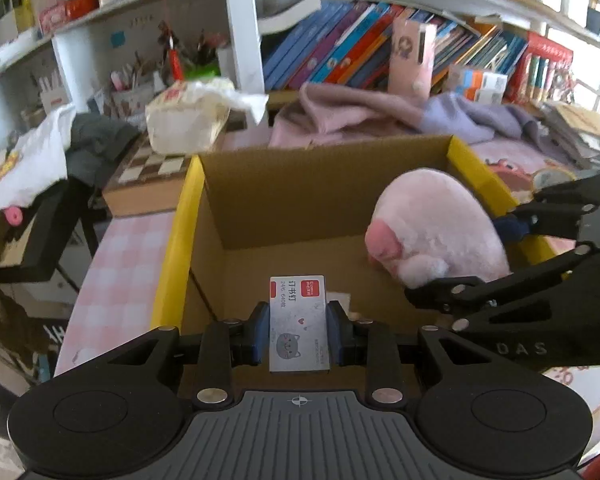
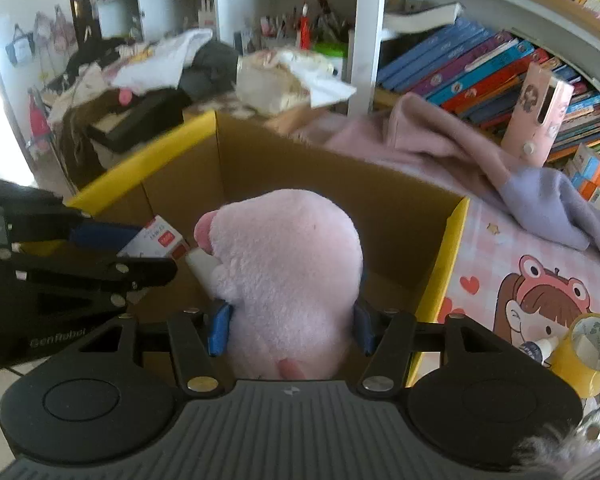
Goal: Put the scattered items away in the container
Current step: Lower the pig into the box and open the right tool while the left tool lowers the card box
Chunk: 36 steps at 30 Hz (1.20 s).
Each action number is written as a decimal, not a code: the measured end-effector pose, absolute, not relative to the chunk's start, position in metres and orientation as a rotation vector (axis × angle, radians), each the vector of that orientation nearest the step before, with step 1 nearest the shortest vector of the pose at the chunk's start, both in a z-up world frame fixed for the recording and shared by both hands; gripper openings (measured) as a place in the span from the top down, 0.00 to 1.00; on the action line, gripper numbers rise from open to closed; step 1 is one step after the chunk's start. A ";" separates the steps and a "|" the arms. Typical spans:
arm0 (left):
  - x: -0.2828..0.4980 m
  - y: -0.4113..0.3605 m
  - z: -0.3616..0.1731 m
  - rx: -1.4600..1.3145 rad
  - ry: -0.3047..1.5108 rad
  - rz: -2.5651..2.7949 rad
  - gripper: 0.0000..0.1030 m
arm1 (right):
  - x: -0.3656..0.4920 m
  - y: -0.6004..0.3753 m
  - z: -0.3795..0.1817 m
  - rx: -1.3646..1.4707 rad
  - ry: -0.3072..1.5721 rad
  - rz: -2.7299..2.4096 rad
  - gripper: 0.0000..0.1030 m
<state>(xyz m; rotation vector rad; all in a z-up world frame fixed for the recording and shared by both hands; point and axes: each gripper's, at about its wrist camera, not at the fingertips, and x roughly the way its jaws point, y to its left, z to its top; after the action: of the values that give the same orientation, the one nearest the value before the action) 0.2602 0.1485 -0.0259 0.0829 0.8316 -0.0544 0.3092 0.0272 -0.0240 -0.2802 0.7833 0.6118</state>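
A desk covered by a pink checked mat (image 1: 136, 240) fills the lower half of both views; in the right wrist view the mat's lower right carries a printed cartoon girl in a frog hat. Behind it, white shelves hold a slanting row of bright-spined books (image 1: 352, 40), and the upper left of each frame is crowded with clothing, pens in cups and a crumpled tissue pack (image 1: 188, 116). A soft pink and lilac garment (image 2: 460, 152) lies heaped between the books and the cardboard box (image 1: 284, 184).

The box is plain brown corrugated card, open at the top, with yellow edging on its side flaps. It sits at the centre of both views.

The left gripper (image 1: 299, 332) points forward over the box's near edge, its 2 blue-padded fingers clamped on the long sides of a small flat staple box (image 1: 299, 324), grey-white with a red label and a cat drawing, held over the box's open interior.

The right gripper (image 2: 290, 328) reaches in from the right of the left wrist view, its blue pads pressed into the sides of a fuzzy pink plush toy (image 2: 288, 272), rounded with a darker pink patch, held over the right half of the box opening.

At the lower right of the right wrist view, a yellow tape roll (image 2: 584, 352) stands on the mat beside a small white bottle (image 2: 540, 347).
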 end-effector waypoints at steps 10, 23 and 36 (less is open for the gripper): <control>0.256 0.157 -0.022 0.015 0.784 -0.037 0.58 | 0.310 0.027 -0.025 -0.287 0.763 0.631 0.32; 0.203 0.154 0.032 -0.011 0.576 0.022 0.18 | 0.271 -0.007 0.023 -0.187 0.595 0.592 0.23; 0.112 0.122 0.051 0.024 0.480 -0.018 0.12 | 0.183 -0.063 0.037 -0.173 0.486 0.403 0.18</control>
<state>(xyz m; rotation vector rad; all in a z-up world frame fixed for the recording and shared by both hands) 0.1122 0.1221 0.0506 0.0242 0.4797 -0.0179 0.1827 -0.0629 0.0371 -0.1732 0.4855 0.4030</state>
